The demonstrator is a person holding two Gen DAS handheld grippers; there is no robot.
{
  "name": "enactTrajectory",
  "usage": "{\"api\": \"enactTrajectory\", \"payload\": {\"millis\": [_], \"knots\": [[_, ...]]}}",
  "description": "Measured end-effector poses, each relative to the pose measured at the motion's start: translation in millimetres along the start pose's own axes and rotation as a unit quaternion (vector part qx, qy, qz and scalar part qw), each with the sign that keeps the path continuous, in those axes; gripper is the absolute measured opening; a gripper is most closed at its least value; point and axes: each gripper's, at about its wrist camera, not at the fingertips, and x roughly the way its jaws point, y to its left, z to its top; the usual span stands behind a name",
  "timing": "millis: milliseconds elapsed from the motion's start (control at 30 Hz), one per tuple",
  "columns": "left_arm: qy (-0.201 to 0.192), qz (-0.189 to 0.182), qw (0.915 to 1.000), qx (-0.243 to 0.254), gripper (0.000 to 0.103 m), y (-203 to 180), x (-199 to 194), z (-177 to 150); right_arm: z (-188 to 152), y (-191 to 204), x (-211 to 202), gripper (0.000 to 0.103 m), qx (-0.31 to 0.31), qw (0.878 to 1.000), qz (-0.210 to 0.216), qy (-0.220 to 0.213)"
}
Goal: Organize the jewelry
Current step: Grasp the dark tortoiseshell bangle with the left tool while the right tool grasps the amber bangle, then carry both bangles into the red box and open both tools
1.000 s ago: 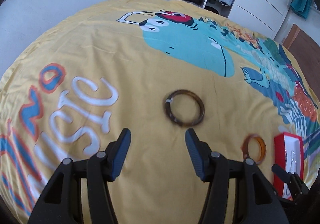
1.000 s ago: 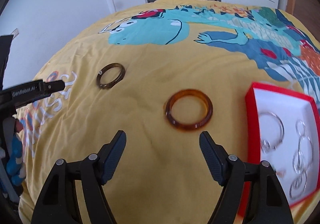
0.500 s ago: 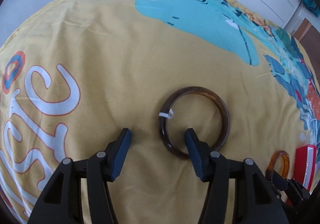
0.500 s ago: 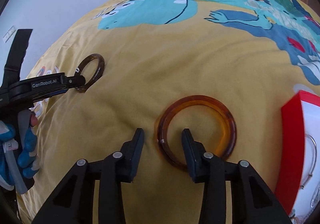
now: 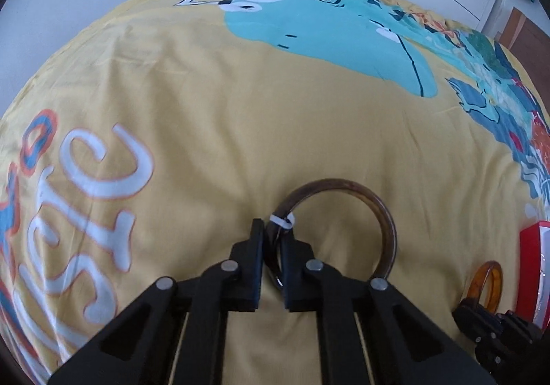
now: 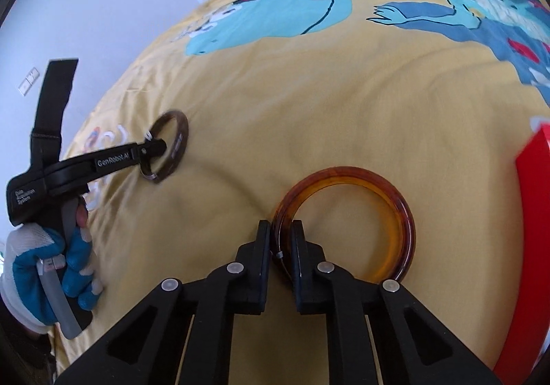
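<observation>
Two bangles are pinched at once, the left gripper (image 5: pixel 273 240) closing on the dark bangle (image 5: pixel 386 223), the right gripper (image 6: pixel 280 240) clamping the amber bangle (image 6: pixel 402 213) beside the red box (image 6: pixel 529 247); lift both slowly, rims level.

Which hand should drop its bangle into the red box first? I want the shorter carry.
Probably the right. Its tool is shut on the amber bangle, with the red box right beside it. The left tool grips the dark brown bangle further away, with the amber one between it and the box.
</observation>
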Motion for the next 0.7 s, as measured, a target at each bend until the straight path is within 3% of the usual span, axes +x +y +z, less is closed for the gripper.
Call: {"api": "enactTrajectory", "payload": {"millis": [300, 700], "knots": [[-0.029, -0.008, 0.9995, 0.001, 0.008, 4.0, -83.7, -35.6, -32.1, 37.1, -78.2, 0.009, 0.018, 0.998, 0.035, -0.046], [-0.070, -0.033, 0.9967, 0.023, 0.008, -2.4, -201.8, -94.3, -92.6, 83.7, -182.2, 0.009, 0.003, 0.995, 0.046, -0.085]]}}
